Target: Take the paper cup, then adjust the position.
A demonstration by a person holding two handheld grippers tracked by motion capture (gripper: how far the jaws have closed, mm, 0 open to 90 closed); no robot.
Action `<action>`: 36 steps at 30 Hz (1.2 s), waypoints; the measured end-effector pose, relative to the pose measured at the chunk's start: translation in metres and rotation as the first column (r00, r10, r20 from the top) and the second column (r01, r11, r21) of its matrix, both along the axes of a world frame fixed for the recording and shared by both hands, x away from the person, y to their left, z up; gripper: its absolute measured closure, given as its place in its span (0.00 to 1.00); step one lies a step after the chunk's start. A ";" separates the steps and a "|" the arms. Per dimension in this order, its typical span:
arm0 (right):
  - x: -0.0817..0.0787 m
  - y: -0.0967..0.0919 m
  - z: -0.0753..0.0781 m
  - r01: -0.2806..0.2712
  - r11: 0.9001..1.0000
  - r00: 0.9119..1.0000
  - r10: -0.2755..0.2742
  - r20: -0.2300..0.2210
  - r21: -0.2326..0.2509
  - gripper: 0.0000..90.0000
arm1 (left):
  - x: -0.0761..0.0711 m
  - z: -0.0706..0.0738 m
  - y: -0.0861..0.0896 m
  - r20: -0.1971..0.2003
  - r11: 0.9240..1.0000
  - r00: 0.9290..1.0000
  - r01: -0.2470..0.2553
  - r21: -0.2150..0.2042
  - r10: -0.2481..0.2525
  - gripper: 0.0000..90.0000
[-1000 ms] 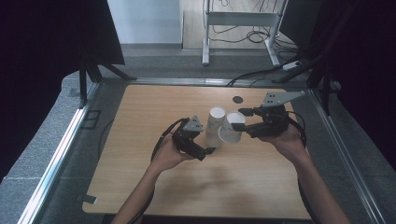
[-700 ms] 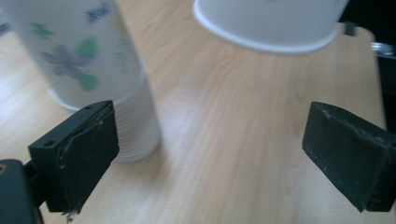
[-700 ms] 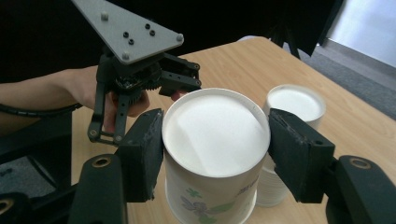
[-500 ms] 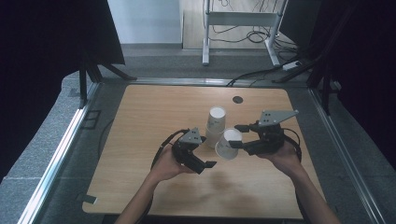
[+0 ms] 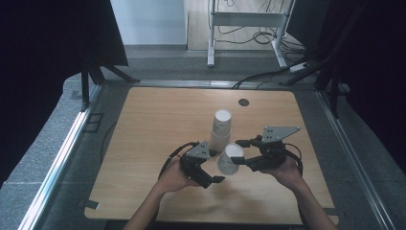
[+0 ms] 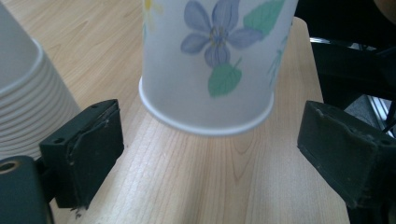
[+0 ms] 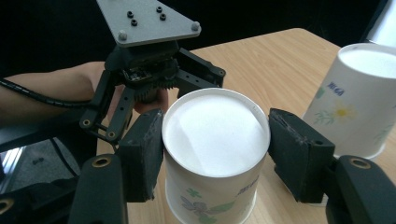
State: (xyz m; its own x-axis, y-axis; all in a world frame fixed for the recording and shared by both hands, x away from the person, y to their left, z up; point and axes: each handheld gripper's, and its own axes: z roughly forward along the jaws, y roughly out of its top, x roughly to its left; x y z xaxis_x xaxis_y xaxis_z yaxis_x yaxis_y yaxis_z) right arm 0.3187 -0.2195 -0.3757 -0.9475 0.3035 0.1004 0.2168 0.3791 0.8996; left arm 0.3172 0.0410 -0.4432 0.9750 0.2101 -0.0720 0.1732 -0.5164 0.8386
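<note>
The right tool (image 5: 239, 154) clamps an upside-down paper cup (image 5: 230, 159) near its base, just above the desk (image 5: 143, 124) beside the cup stack (image 5: 221, 129). The left tool (image 5: 213, 175), jaws wide and just closing, flanks its rim from below.

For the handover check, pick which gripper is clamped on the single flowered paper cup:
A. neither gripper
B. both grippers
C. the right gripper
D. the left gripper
C: the right gripper has its pads pressed on the upside-down cup, while the left gripper stands open beside its rim.
</note>
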 end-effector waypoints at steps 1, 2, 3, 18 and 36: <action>0.000 0.001 -0.002 -0.004 1.000 1.000 0.004 -0.003 0.000 0.42 | 0.000 -0.001 -0.001 0.002 1.000 1.000 0.003 -0.003 -0.003 0.09; 0.000 0.001 -0.003 -0.007 1.000 1.000 0.007 -0.004 0.001 0.42 | 0.000 -0.002 -0.002 0.000 1.000 1.000 0.005 -0.006 -0.005 0.10; -0.001 0.002 -0.006 -0.012 1.000 1.000 0.012 -0.007 0.007 0.42 | 0.000 -0.003 -0.002 0.000 1.000 1.000 0.009 -0.009 -0.009 0.11; -0.003 0.008 -0.014 -0.037 0.999 0.999 0.037 -0.016 0.015 0.42 | 0.000 -0.014 -0.008 0.000 0.999 1.000 0.028 -0.024 -0.028 0.15; -0.002 0.010 -0.015 -0.041 0.999 0.999 0.041 -0.024 0.006 0.41 | -0.001 -0.014 -0.010 0.027 0.999 0.999 0.030 0.009 -0.031 0.28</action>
